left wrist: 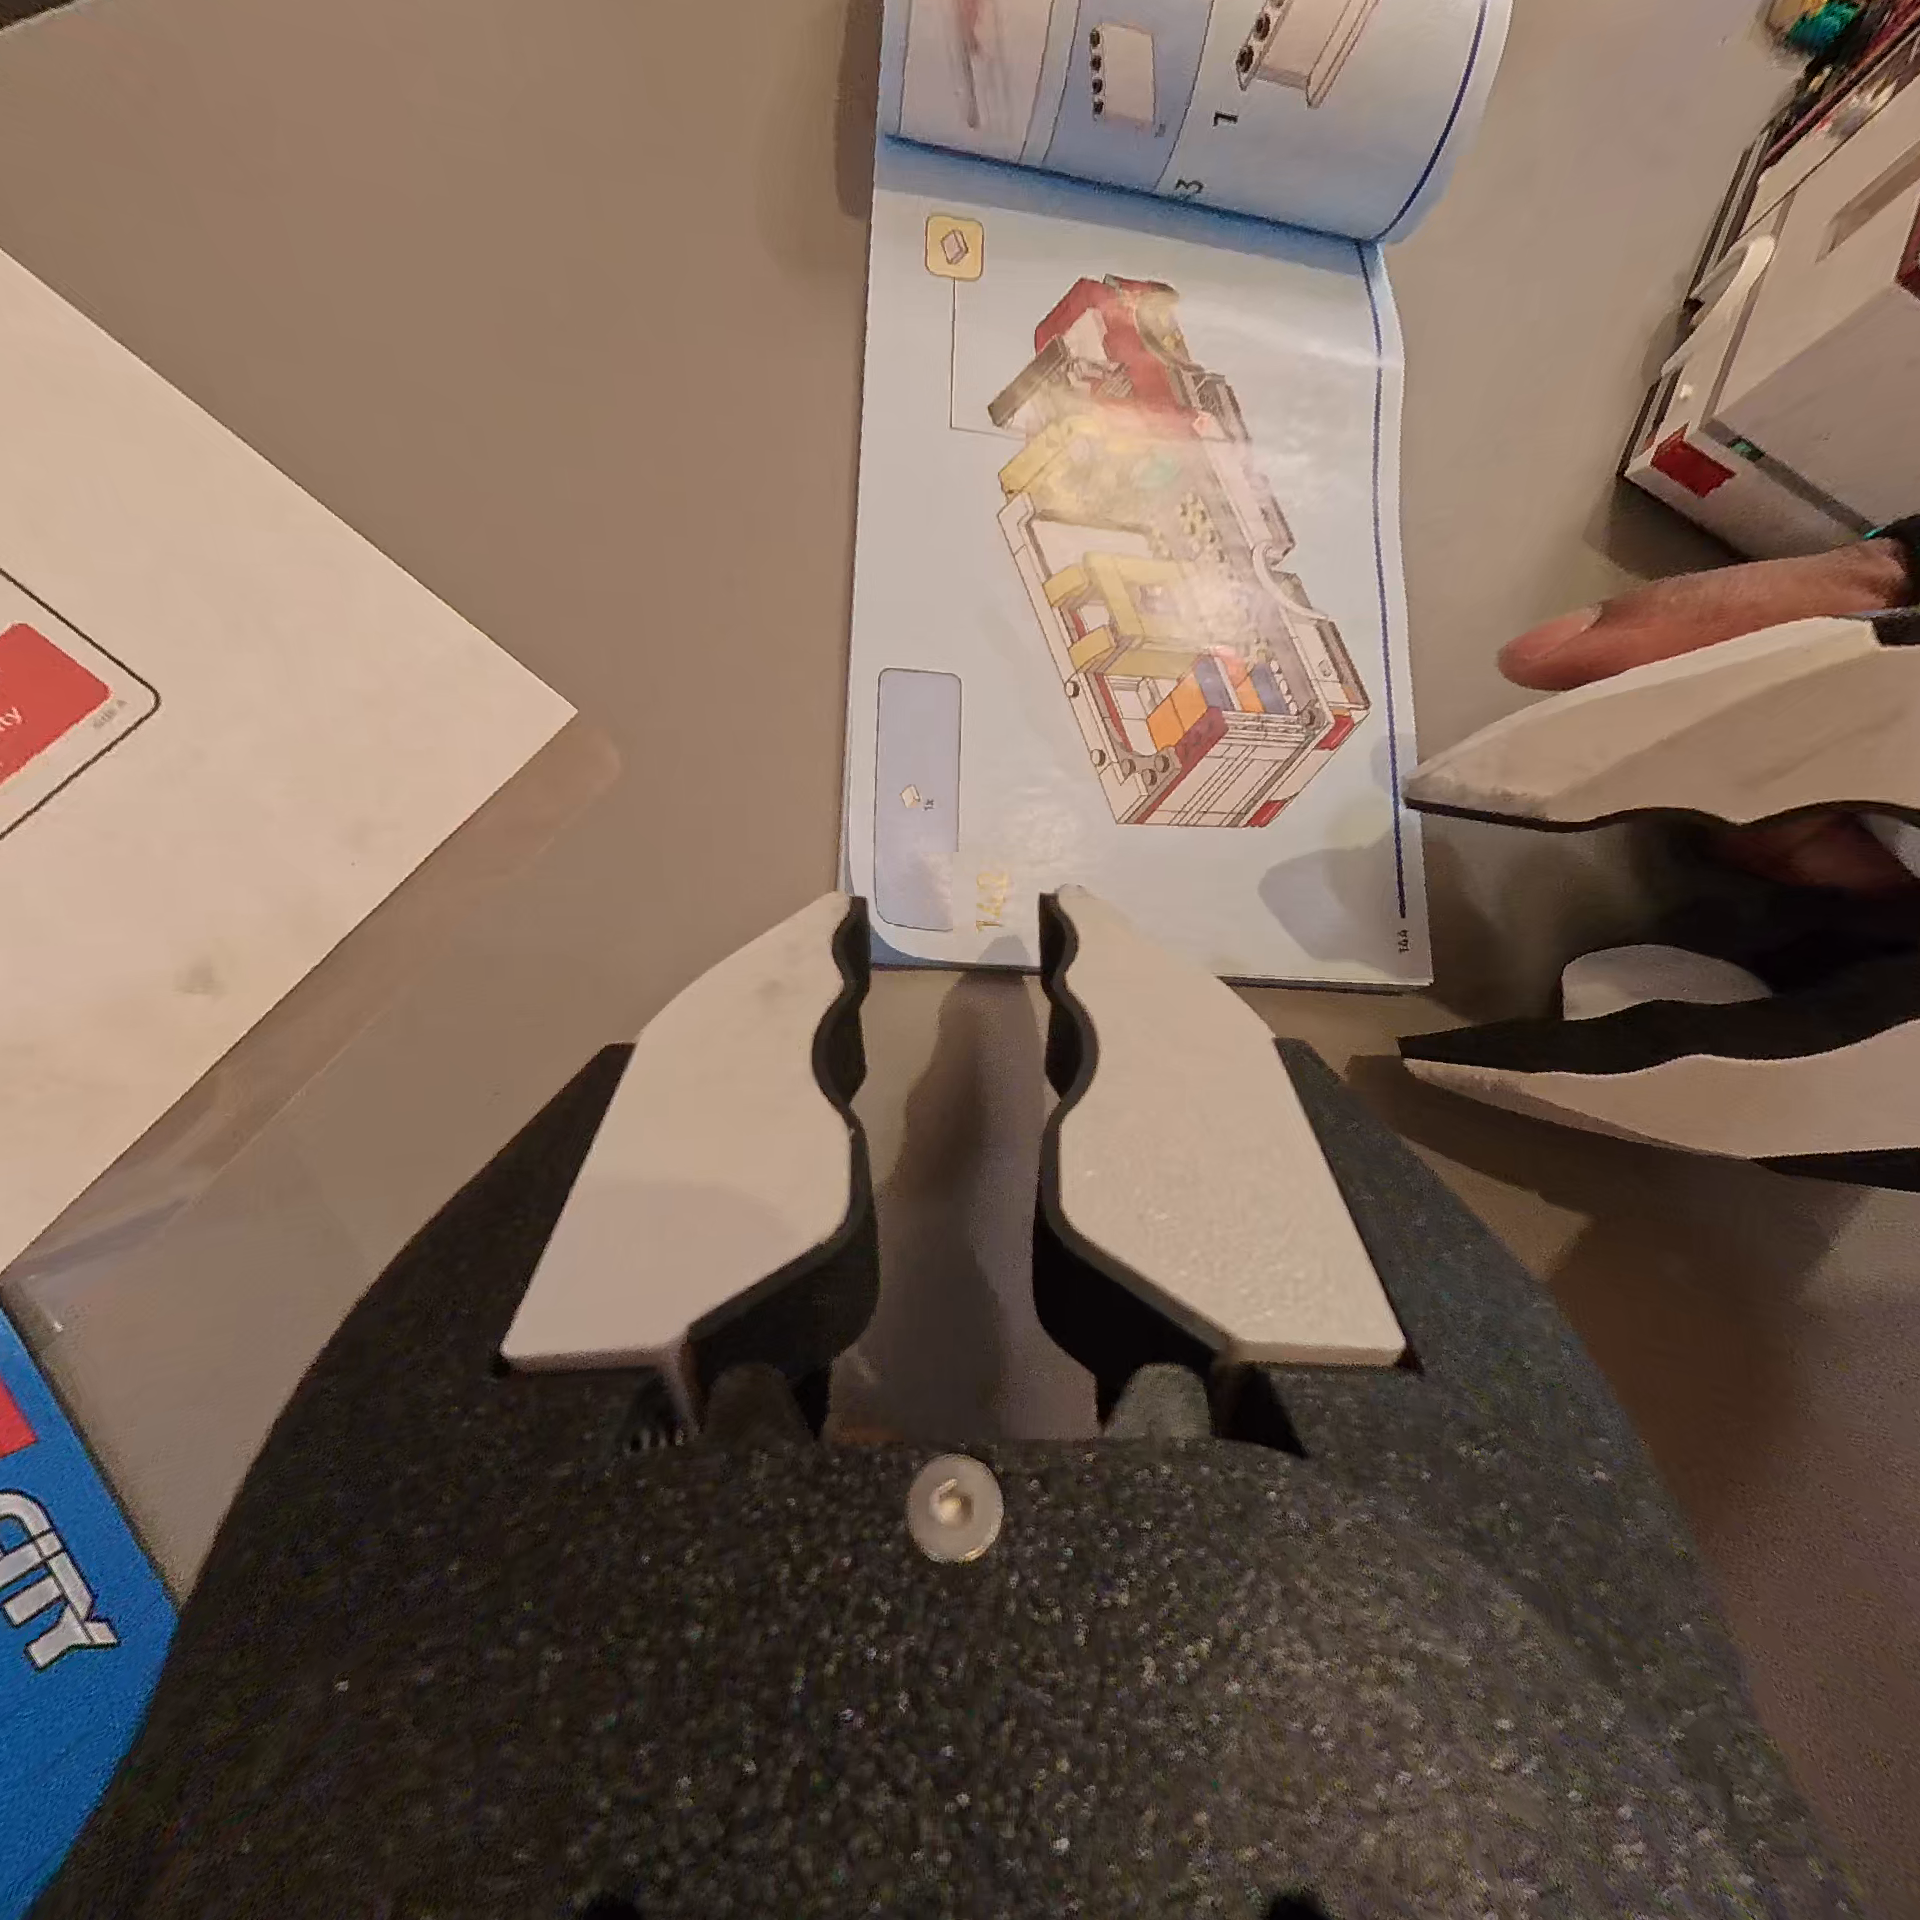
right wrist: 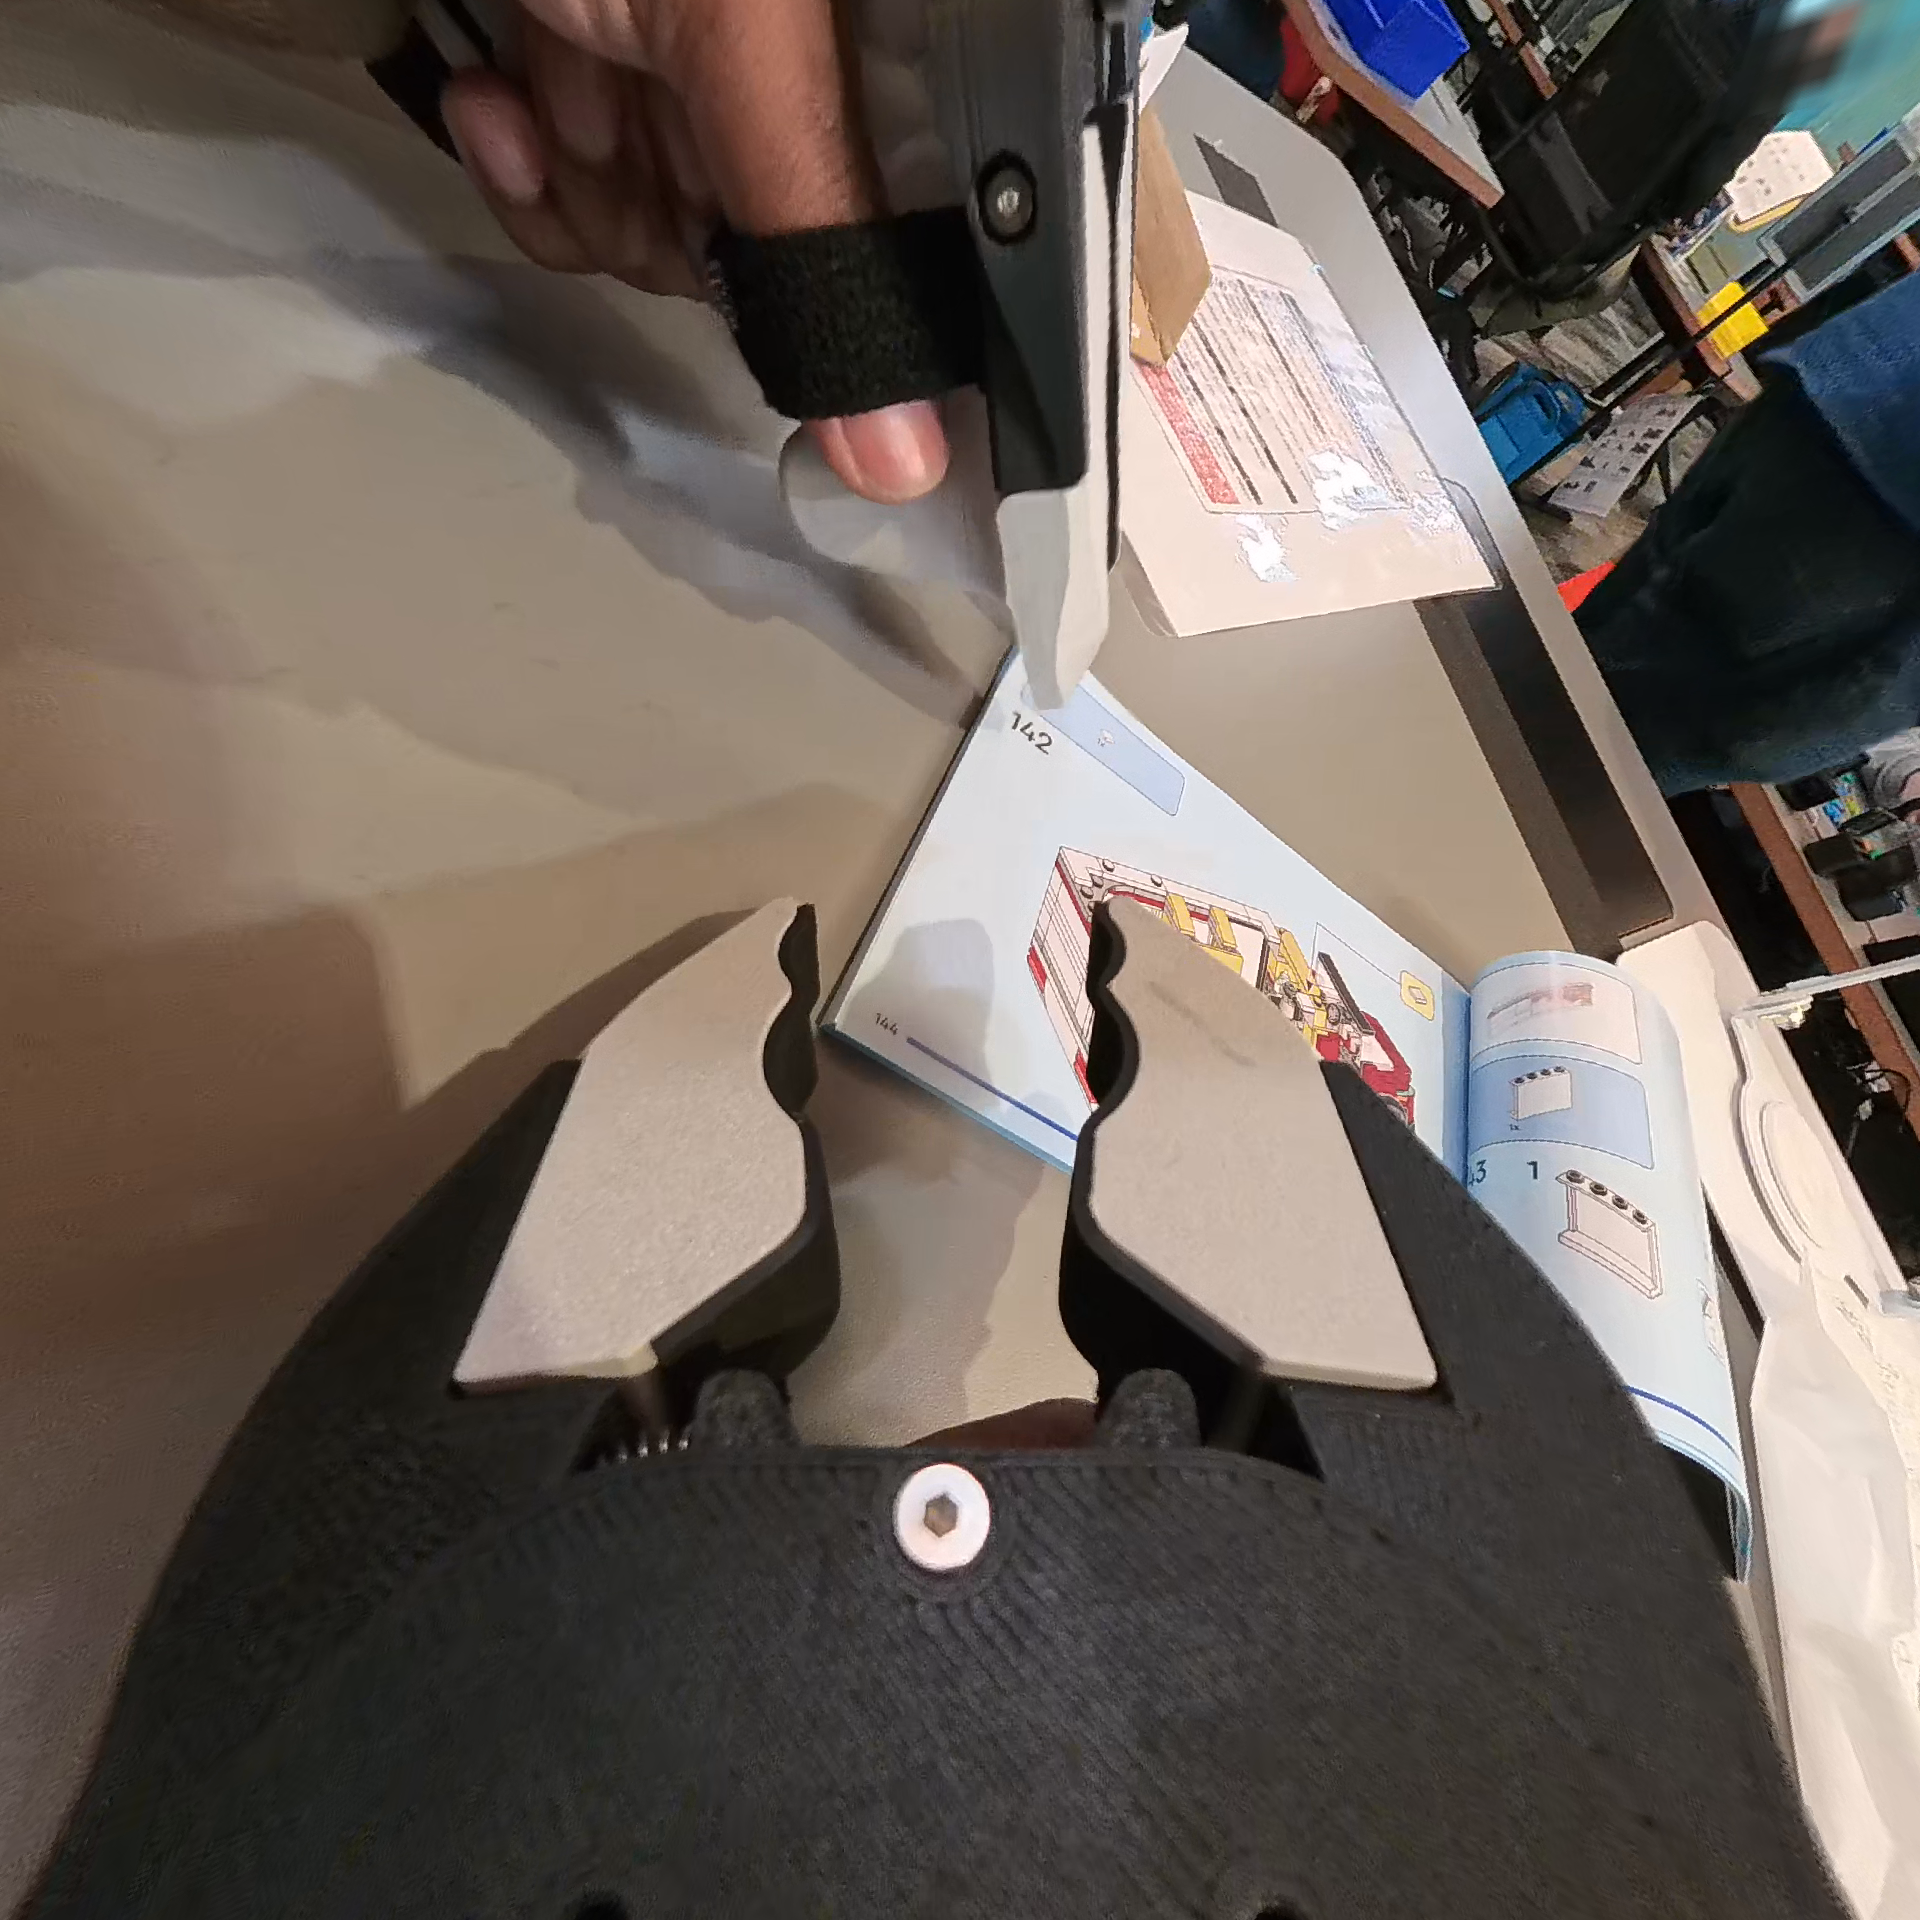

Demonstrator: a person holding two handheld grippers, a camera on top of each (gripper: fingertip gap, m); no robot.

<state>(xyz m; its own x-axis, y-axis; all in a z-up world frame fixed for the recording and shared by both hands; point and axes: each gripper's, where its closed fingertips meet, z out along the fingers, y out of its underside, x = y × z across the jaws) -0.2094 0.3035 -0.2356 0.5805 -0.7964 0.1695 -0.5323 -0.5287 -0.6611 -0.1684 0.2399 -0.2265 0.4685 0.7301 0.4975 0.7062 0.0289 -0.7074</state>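
Booklet (left wrist: 1132,644) pages lie open and flat on my bench (left wrist: 623,416), right in front of both of my tools. The page on top is light blue, with a drawing of a red, white and yellow brick truck.

My left hand-held gripper (left wrist: 954,914) has its tips at the near corner of that page. Its two fingers stand a little apart with nothing between them, so it is released. From the other side I see one tip coming down onto the page corner, but I cannot tell if it presses on the paper. A hand (right wrist: 665,156) with a black strap on one finger holds this tool.

My right hand-held gripper (right wrist: 951,920) sits at the side edge of the booklet. Its fingers are spread wide and grip nothing. One finger (right wrist: 1174,997) is over the truck drawing and the other is over bare bench beside the page.

Off to the left of my left tool lies a white sheet (left wrist: 208,644) with a red patch. A blue box (left wrist: 62,1621) is close by its left side. Far to its right stands a white and red brick model (left wrist: 1787,343).
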